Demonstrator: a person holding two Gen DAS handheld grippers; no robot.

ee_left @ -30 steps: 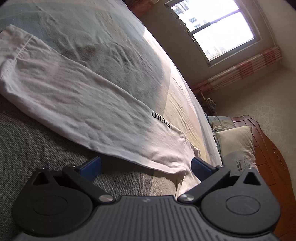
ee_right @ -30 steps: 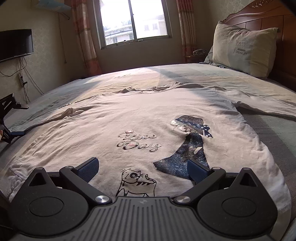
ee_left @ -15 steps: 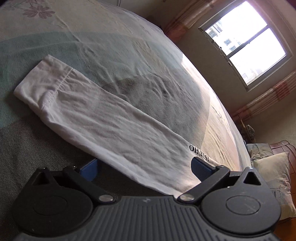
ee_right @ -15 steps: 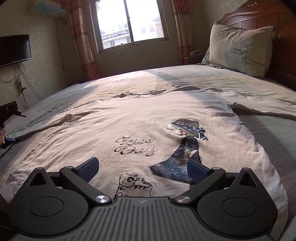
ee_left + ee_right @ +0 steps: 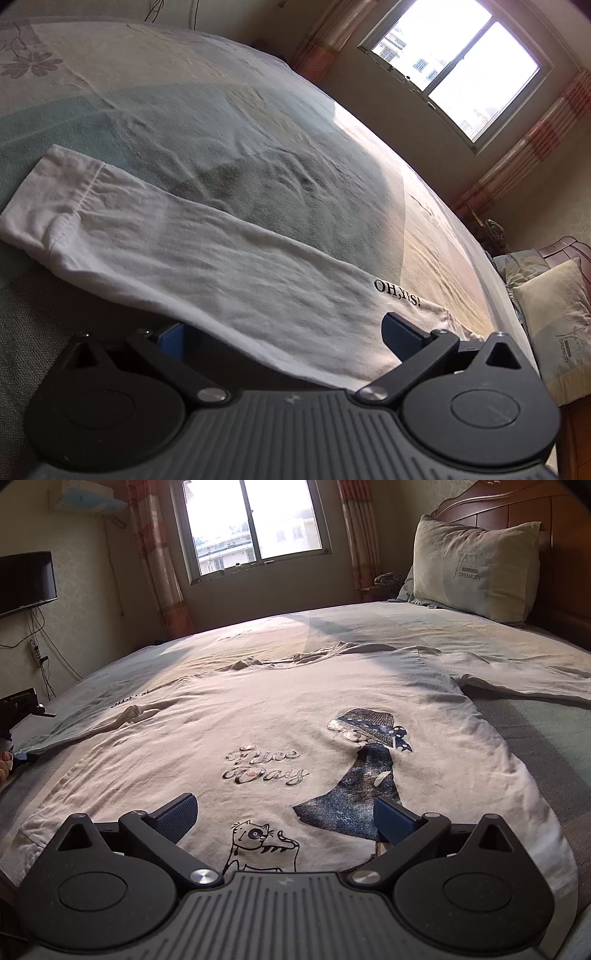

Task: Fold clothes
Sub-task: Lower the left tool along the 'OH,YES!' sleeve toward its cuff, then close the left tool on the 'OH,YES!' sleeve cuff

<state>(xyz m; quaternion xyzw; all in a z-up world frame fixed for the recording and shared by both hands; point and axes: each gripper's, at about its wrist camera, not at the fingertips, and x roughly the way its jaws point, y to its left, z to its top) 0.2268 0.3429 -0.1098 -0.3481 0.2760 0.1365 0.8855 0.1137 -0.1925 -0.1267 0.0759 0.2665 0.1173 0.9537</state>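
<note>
A white long-sleeved shirt [image 5: 303, 709] lies flat, print side up, on the bed, with "Nice Day", a girl and a cat printed on it. My right gripper [image 5: 284, 816] is open and empty, low over the shirt's hem. The shirt's left sleeve [image 5: 192, 254] lies stretched out in the left wrist view, marked "OH,YES!", its cuff at far left. My left gripper [image 5: 288, 332] is open, with the sleeve's near edge lying between its jaws. The left gripper also shows at the far left of the right wrist view [image 5: 18, 716].
The bed sheet [image 5: 258, 147] spreads beyond the sleeve. A pillow [image 5: 476, 565] leans on the wooden headboard [image 5: 517, 506] at the right. A window [image 5: 251, 524] with curtains is behind the bed. A TV [image 5: 26, 579] hangs on the left wall.
The left gripper has swung and moved along the sleeve toward the cuff, which now shows fully. The right gripper has crept slightly forward over the hem.
</note>
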